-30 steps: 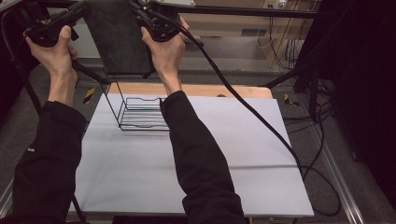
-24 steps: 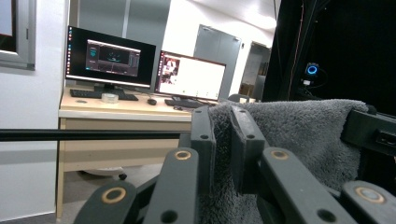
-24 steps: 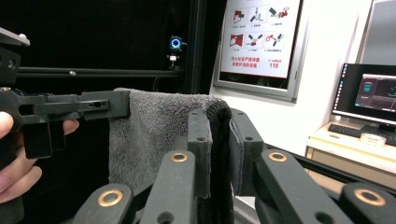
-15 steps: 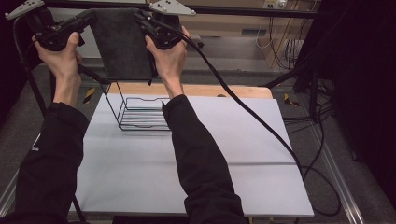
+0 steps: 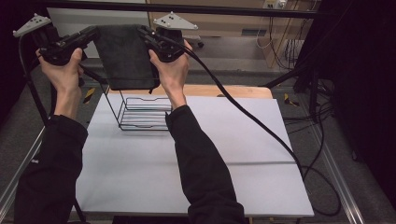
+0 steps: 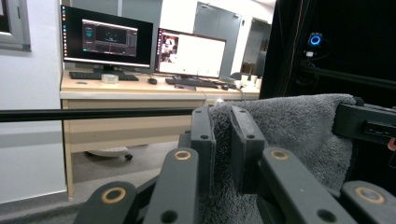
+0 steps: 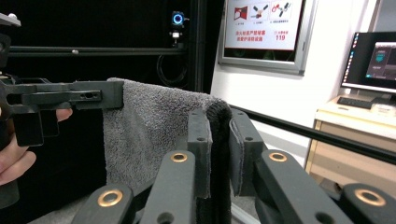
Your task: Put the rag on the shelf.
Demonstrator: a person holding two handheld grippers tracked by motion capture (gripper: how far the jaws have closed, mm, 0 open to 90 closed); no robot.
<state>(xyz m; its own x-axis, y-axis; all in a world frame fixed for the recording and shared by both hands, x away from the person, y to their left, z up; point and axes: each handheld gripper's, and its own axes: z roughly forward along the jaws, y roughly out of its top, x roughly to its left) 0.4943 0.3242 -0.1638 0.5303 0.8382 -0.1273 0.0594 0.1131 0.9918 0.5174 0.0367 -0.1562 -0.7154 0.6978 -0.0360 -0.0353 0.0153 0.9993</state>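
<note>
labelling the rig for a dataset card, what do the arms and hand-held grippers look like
Both arms wear black long sleeves. Each hand-held gripper, left and right, is black with brass-ringed jaw pivots, carries a grey three-cornered plate, and trails a thick black cable.

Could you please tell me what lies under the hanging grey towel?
Below the towel stands a black wire rack on the white table; the towel's hem covers the rack's upper back edge.

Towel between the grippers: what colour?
Plain dark grey, no pattern. The towel shows best in the right gripper view.
</note>
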